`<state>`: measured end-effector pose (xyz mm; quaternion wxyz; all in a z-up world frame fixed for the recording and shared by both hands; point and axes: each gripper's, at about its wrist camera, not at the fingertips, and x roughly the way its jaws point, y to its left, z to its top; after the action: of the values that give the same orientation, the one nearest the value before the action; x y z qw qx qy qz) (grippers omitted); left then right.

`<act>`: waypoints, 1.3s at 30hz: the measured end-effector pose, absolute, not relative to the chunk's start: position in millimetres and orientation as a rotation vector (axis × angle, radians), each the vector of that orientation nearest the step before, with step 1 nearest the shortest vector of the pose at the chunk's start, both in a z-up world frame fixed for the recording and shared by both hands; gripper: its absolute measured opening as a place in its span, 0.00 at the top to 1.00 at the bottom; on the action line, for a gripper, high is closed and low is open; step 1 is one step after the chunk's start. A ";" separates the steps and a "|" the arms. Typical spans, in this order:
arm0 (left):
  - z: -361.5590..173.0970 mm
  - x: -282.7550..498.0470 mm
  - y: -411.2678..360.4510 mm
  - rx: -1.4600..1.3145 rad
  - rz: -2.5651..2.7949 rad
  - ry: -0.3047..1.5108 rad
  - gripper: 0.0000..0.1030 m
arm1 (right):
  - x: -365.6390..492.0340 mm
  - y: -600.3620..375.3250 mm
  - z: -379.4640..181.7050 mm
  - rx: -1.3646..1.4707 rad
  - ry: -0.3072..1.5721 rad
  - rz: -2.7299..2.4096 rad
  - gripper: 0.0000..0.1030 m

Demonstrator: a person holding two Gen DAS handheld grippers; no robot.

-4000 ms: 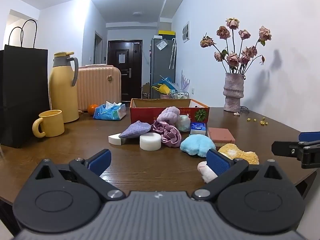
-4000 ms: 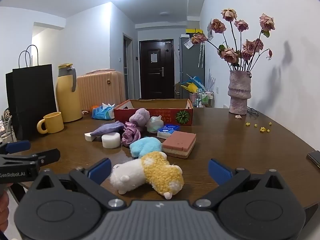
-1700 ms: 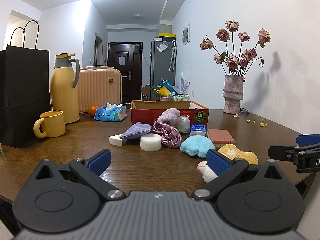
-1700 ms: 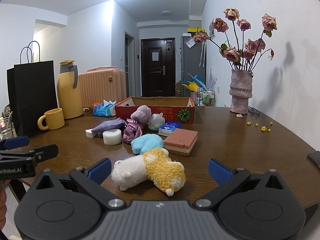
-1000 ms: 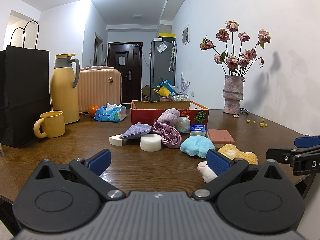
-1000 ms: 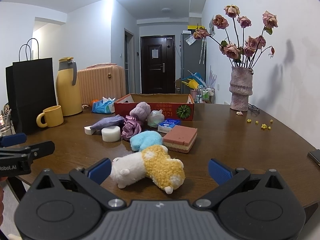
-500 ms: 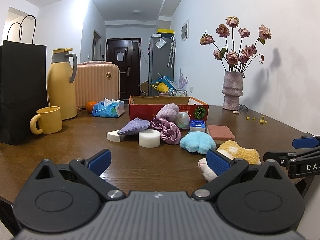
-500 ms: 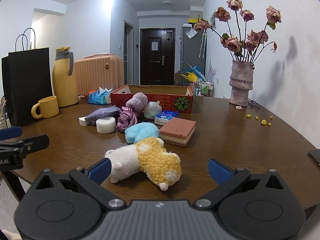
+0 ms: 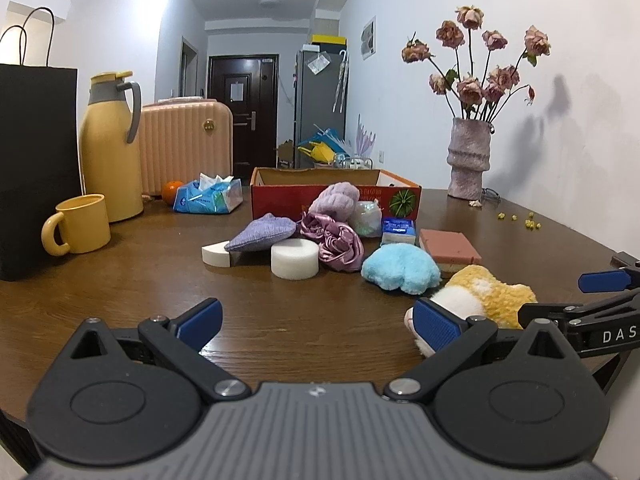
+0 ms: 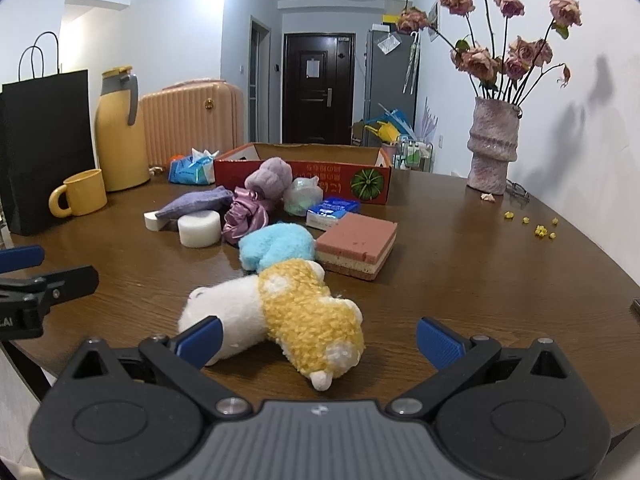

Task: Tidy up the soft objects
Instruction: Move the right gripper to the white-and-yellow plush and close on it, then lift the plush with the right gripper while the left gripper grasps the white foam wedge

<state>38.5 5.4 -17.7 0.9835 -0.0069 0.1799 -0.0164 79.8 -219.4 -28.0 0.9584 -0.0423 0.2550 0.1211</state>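
A white and yellow plush toy [image 10: 280, 312] lies on the brown table, between the blue pads of my open right gripper [image 10: 319, 338]; it also shows as the plush toy [image 9: 484, 296] by my left gripper's right pad. Behind it lie a blue plush paw [image 10: 276, 246], a pink layered sponge [image 10: 356, 246], a white round sponge [image 10: 199, 229], a purple satin scrunchie [image 10: 244, 216], a lilac pouch [image 10: 196, 202] and a lilac fluffy ball [image 10: 269, 178]. A red cardboard box [image 10: 304, 176] stands open at the back. My left gripper [image 9: 318, 320] is open over bare table.
A black paper bag [image 9: 36, 168], a yellow jug [image 9: 108, 148], a yellow mug [image 9: 78, 224], a tissue pack [image 9: 210, 196] and an orange [image 9: 172, 190] stand left. A vase of dried roses [image 10: 494, 148] stands back right. Table edge [image 10: 600, 276] curves near right.
Both grippers have tipped and moved forward and down toward the table. The plush toy now sits between the right gripper's pads. Nothing on the table has moved.
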 end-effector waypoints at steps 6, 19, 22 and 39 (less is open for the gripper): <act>-22.9 54.6 7.2 -0.018 -0.026 0.394 0.00 | 100.2 -214.1 -34.9 -0.111 0.553 0.256 0.00; -36.3 83.8 14.0 -0.032 -0.012 0.457 0.00 | 147.4 -203.7 -55.3 -0.182 0.631 0.307 0.00; -38.9 88.8 15.1 -0.035 -0.006 0.469 0.00 | 155.4 -202.8 -60.1 -0.176 0.645 0.335 0.02; -43.8 117.8 15.4 -0.030 0.007 0.505 0.00 | 176.5 -204.1 -67.2 -0.118 0.648 0.453 0.51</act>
<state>117.8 15.4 -43.8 0.9681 -0.0150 0.2499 0.0033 176.5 -204.1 -67.2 0.9212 -0.0573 0.3155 0.2204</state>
